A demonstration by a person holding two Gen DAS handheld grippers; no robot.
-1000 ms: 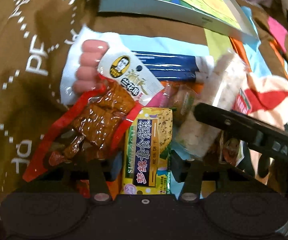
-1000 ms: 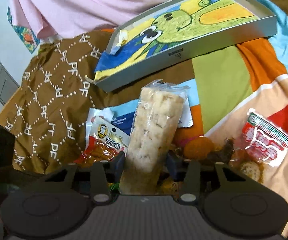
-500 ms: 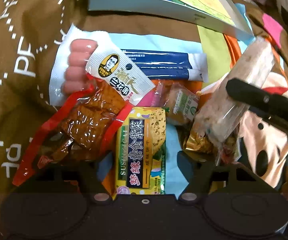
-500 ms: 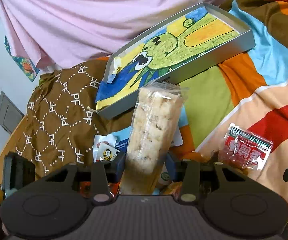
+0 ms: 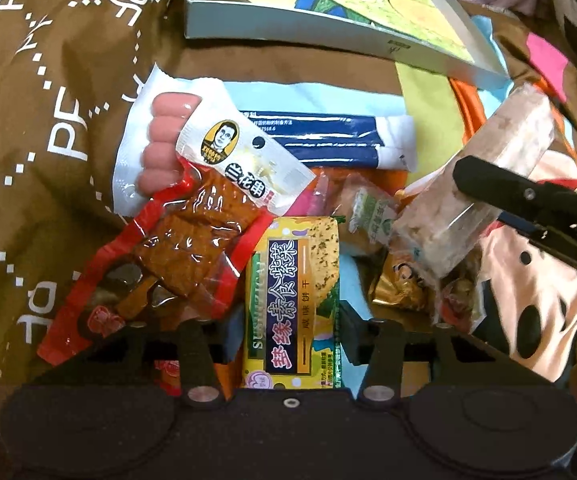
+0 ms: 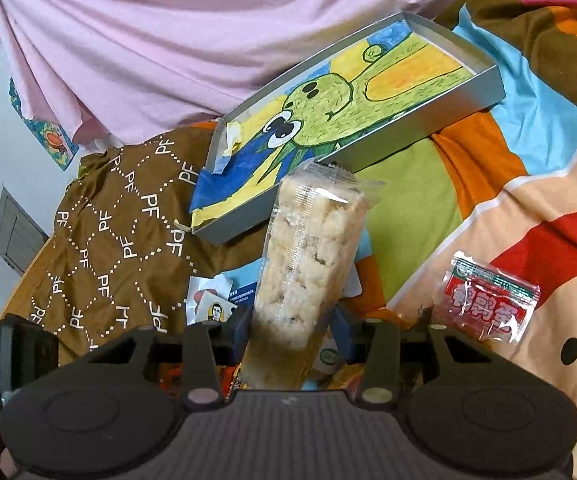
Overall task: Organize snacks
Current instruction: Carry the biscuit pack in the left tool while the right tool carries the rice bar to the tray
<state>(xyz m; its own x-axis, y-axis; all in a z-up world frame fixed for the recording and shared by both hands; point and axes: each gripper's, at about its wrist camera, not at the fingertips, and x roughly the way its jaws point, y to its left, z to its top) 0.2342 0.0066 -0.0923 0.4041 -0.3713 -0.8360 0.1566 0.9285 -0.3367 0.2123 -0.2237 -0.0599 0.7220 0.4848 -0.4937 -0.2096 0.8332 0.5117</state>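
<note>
A pile of snack packets lies on a patterned bedspread. My left gripper [image 5: 290, 332] points down at it, and its jaws are closing with the pads against the sides of a yellow cracker packet [image 5: 294, 280]. My right gripper [image 6: 290, 332] is shut on a clear-wrapped rice crisp bar [image 6: 308, 256] and holds it upright above the pile. The left wrist view shows that bar [image 5: 484, 184] at the right, with a black finger [image 5: 528, 208] of the right gripper across it. A grey tray [image 6: 428, 124] lined with a green cartoon drawing lies behind the pile.
A red tofu packet [image 5: 176, 256], a white sausage packet [image 5: 168, 140] and a blue-and-white sachet [image 5: 328, 136] lie around the yellow one. A small red packet [image 6: 488, 300] lies to the right. A brown printed cloth [image 6: 108, 240] covers the left side, and a pink sheet [image 6: 208, 40] hangs behind.
The right gripper has lifted the rice crisp bar up and away from the pile. The left gripper's fingers spread off the yellow packet, then came back against it.
</note>
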